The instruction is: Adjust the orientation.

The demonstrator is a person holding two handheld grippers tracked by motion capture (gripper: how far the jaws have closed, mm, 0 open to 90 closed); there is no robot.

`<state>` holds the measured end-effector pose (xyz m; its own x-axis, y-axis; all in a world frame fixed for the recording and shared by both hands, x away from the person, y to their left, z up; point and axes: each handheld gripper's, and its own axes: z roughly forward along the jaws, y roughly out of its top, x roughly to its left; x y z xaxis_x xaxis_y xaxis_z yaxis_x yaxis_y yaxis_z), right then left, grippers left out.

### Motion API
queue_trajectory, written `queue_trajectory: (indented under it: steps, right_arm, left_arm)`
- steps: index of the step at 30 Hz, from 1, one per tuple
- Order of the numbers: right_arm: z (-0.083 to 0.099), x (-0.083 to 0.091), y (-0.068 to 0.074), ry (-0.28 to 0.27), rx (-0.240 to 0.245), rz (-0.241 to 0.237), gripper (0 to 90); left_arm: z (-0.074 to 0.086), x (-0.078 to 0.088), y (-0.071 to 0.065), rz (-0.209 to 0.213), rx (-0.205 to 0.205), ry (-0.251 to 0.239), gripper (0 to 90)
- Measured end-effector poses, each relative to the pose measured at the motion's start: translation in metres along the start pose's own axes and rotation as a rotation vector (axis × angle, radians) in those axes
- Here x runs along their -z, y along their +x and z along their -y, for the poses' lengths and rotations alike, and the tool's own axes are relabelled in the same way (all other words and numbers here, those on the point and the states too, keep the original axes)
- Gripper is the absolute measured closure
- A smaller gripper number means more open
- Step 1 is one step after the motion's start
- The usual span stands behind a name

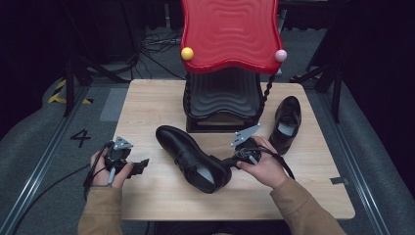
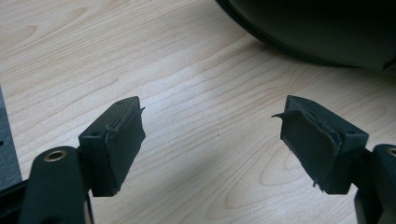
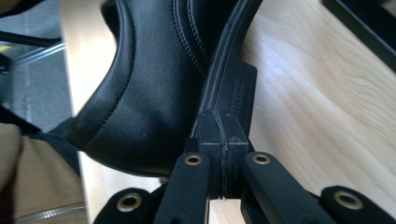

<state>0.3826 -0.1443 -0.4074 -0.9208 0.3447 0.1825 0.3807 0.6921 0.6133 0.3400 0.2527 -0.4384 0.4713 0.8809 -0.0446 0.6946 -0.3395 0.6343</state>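
At the left edge of the wooden bench (image 1: 161, 196), the left tongs (image 1: 142, 164) are being held low in the person's left hand (image 1: 108, 172), pointing toward the middle of the bench. In the left gripper view the two black pads (image 2: 116, 140) are being kept wide apart, with nothing but bare wood seen between them and the dark curve of a shoe lying beyond, well clear of them.

At the middle of the bench, a black leather shoe (image 1: 192, 157) is being rested on its side, its toe directed toward the far left and its heel toward the near right. Behind it, a red-topped wavy stand (image 1: 229, 34) is being carried at the far edge of the bench.

Just right of the heel, the right tongs (image 1: 229, 161) are being held in the right hand (image 1: 262, 166). In the right gripper view they are seen pressed fully together, pad against pad, with their tips set against the sole edge of the shoe (image 3: 154, 70) at its heel; nothing is being gripped between them.

Farther right, a second black shoe (image 1: 287, 122) is being left near the far right corner, well apart from both tongs.
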Motion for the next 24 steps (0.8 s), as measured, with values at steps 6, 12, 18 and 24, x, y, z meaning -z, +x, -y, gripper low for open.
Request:
queue_trajectory:
  steps: [6, 12, 18, 24]
  right_arm:
    - [0.003, -0.006, -0.016, 0.048, -0.023, 0.048, 90.0]
    - [0.014, -0.025, -0.037, 0.107, -0.083, 0.057, 90.0]
    - [0.016, -0.024, -0.04, 0.104, -0.087, 0.066, 90.0]
    - [0.011, -0.007, -0.035, 0.082, -0.054, 0.115, 84.9]
  left_arm:
    - [0.0, -0.003, -0.001, 0.002, -0.005, 0.008, 22.0]
    - [0.001, -0.004, 0.0, 0.002, 0.0, 0.01, 22.0]
    - [0.001, -0.004, 0.001, 0.003, 0.004, 0.01, 22.0]
    - [0.001, -0.004, 0.001, 0.006, 0.007, 0.008, 21.9]
